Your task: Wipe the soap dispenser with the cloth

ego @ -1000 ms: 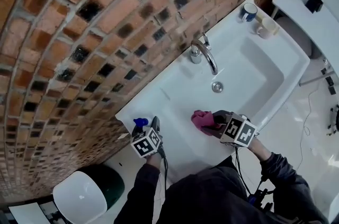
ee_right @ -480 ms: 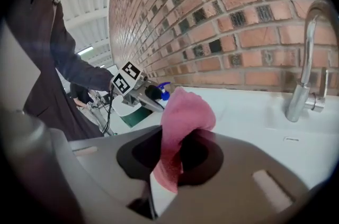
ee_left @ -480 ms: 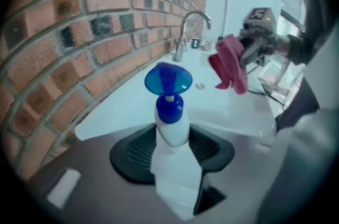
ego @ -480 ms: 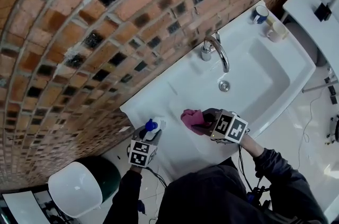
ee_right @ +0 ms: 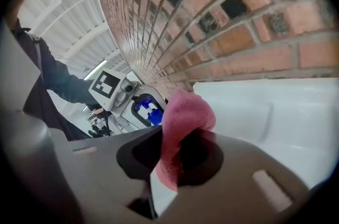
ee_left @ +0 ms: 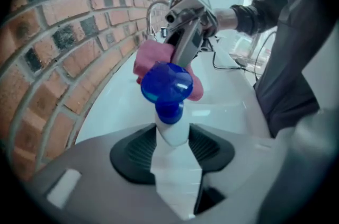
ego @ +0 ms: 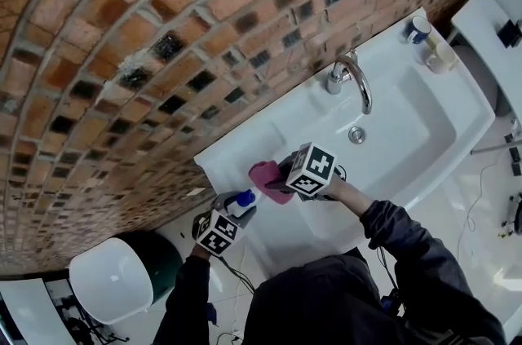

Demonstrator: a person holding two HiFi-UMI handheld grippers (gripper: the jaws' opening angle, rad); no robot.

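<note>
The soap dispenser (ego: 242,202), a white bottle with a blue pump head (ee_left: 167,88), is clamped by its neck in my left gripper (ego: 232,214) at the sink's near left corner. Both black pads (ee_left: 140,151) press on the white body (ee_left: 174,159). My right gripper (ego: 276,179) is shut on a bunched pink cloth (ego: 265,175), which hangs just right of the pump head. In the right gripper view the cloth (ee_right: 183,122) bulges out between the jaws, and the blue pump (ee_right: 145,109) shows a short way beyond it. The cloth (ee_left: 151,59) sits directly behind the pump in the left gripper view.
A white sink (ego: 424,148) runs along a brick wall, with a chrome faucet (ego: 351,78) and a drain (ego: 356,134). Two cups (ego: 418,28) stand at its far right corner. A white-lidded bin (ego: 114,290) stands on the floor at the lower left.
My left gripper has closed on the dispenser and rolled over with it. My right gripper has carried the cloth left across the sink's edge, up to the pump head.
</note>
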